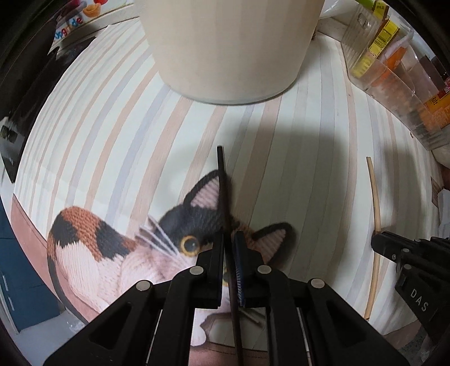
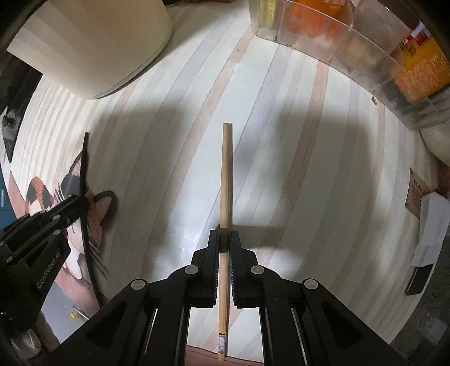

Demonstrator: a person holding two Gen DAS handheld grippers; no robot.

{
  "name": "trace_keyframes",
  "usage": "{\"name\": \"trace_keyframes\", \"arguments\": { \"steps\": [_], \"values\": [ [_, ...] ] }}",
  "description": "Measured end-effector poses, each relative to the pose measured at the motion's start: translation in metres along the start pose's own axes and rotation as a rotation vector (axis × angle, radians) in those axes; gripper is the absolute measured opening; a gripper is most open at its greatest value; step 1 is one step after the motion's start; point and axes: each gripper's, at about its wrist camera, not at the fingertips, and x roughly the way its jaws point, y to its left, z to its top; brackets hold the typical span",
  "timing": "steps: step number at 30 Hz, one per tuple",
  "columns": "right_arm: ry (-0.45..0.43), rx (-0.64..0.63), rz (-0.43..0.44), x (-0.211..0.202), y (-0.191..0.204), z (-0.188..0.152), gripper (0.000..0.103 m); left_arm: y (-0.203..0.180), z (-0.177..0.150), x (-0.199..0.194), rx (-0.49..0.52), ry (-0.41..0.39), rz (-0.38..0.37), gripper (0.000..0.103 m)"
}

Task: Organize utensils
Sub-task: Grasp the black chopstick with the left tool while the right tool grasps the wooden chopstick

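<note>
While grippers pinch chopsticks, the holder (image 1: pixel 225 48) looms near.

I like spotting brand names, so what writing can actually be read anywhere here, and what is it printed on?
"DAS": on the right tool, seen from the left camera.
"GenRobot.AI": on the left tool, seen from the right camera.
"upgrade", first letter cut off: on the colourful printed sheet.
Too blurred to read: the yellow and orange packet labels in the clear plastic bin, and the brown card.

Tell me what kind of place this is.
Probably a home kitchen or dining table: a striped placemat with a knitted-cat print, a cream utensil holder, a clear bin of food packets, and chopsticks.
</note>
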Motion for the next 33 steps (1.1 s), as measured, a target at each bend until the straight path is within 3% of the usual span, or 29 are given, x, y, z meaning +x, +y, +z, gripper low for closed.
{"name": "trace_keyframes", "arguments": {
  "steps": [4,9,17,25,33],
  "values": [
    [-0.017,-0.040,-0.046,0.001,0.004,0.018,0.007,-0.005,0.008,0.000,-0.021,-0.004,-0.009,0.004],
    [-0.027,0.061,-0.017,-0.004,-0.005,0.020,0.007,0.024,0.022,0.001,-0.088,0.029,-0.067,0.004],
    [0.053,0.018,-0.034,-0.004,-0.006,0.039,0.007,0.016,0.028,-0.002,-0.014,0.028,-0.012,0.006],
    [0.078,-0.037,-0.075,0.002,0.016,0.051,0.008,0.014,0.030,-0.005,-0.020,0.023,-0.003,0.006],
    [0.059,-0.038,-0.080,0.011,0.036,0.029,0.008,-0.008,0.021,-0.002,-0.016,0.016,0.009,0.006]
  ]
}}
